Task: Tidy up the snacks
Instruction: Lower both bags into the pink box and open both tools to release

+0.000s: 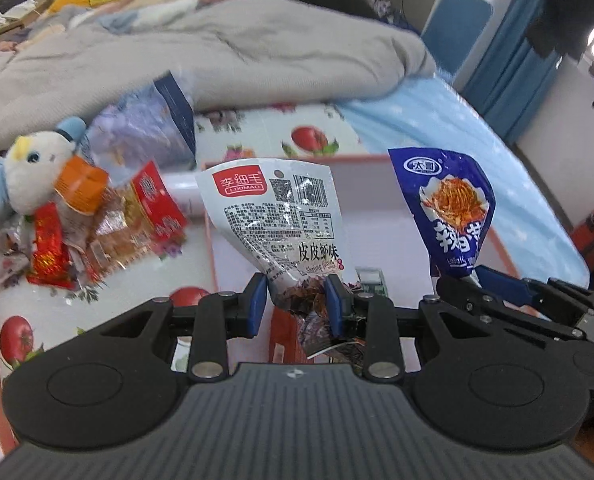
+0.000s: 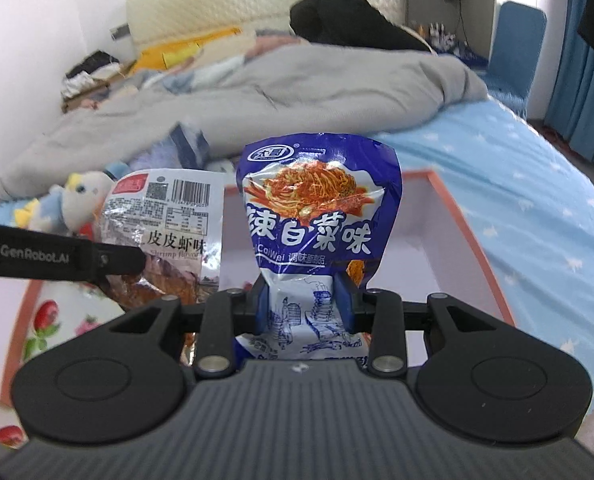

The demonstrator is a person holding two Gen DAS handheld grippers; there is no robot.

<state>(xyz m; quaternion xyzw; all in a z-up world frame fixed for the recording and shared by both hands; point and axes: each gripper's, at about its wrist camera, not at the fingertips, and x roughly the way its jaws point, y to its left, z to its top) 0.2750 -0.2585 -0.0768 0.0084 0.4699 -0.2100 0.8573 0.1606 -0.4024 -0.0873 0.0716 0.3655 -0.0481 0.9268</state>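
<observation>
Snacks over box | left gripper (image 1: 297, 300) clamps silver packet (image 1: 277, 216) by its lower end | right gripper (image 2: 305, 304) clamps blue packet (image 2: 317, 208) likewise | both upright, side by side | pink-rimmed box (image 1: 377, 208) directly below-ahead | loose pile (image 1: 97, 232) off its left edge.

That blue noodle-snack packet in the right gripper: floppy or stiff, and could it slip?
Blue packet is probably floppy: film crumples where the right gripper pinches it. Likely light, since it stands upright unsupported. Glossy film may slip.
</observation>
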